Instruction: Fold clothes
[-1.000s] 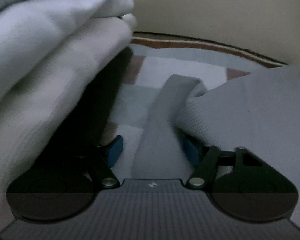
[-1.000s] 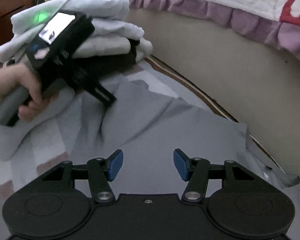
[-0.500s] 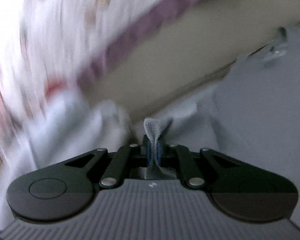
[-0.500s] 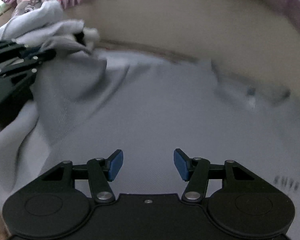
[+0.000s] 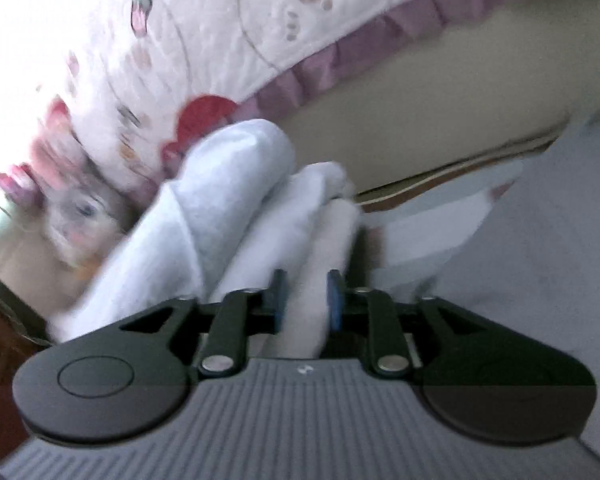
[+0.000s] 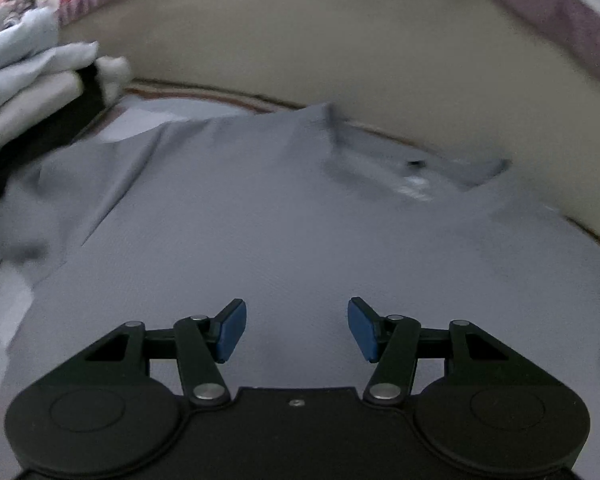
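A grey shirt [image 6: 300, 220] lies spread flat in the right wrist view, its collar [image 6: 416, 172] at the far right near the wall. It also shows at the right edge of the left wrist view [image 5: 560, 240]. My right gripper [image 6: 296, 330] is open and empty, low over the shirt's middle. My left gripper [image 5: 303, 300] has its blue pads partly apart, with nothing pinched; pale cloth of the folded stack [image 5: 240, 208] shows through the gap.
A stack of folded white clothes [image 6: 32, 76] sits at the far left. A beige bed side [image 6: 340, 48] with a purple-frilled quilt [image 5: 220, 40] runs behind. A plush toy [image 5: 76, 216] lies left of the stack.
My left gripper was shut on a fold of the grey shirt half a second ago; now its pads are apart and the fold is gone. The shirt lies flatter. Both views have swung.
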### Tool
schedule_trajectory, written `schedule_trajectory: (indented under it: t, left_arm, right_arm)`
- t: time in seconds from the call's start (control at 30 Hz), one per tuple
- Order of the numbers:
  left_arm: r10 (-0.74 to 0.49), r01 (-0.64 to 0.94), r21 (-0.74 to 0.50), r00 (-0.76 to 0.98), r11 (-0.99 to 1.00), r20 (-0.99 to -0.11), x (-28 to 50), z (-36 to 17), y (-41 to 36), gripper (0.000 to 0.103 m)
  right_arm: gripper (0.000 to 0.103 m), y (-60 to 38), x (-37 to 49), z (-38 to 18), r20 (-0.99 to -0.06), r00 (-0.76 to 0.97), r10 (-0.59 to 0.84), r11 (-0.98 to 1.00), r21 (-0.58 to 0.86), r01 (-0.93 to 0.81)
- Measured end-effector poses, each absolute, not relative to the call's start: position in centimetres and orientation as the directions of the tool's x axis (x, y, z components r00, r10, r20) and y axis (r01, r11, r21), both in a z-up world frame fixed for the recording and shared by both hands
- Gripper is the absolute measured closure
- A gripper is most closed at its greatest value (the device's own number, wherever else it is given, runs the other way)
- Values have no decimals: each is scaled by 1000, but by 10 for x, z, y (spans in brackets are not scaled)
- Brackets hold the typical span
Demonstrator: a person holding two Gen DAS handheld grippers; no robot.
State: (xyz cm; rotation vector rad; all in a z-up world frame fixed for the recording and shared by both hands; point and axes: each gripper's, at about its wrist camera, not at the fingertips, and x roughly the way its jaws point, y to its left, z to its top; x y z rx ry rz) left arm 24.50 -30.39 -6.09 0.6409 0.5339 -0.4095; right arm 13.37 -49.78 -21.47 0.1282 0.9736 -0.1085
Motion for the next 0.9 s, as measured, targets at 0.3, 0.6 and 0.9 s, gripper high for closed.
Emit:
schedule_trajectory:
  t: [0.3, 0.6, 0.9]
  left_arm:
    - [-319, 703, 474, 683, 530, -657, 261, -111, -369, 31]
    - [-300, 769, 310, 536, 558, -789, 307, -157, -391, 25]
    - [-332, 698, 273, 600, 662, -727, 300, -136, -377, 100]
  right_arm:
    - [41, -593, 110, -195, -797, 576, -184, 945, 17, 326]
    - [41, -697, 68, -203, -748, 575, -333, 871, -10, 491]
    - [41, -694, 66, -212, -772, 545, -326, 888, -53, 457]
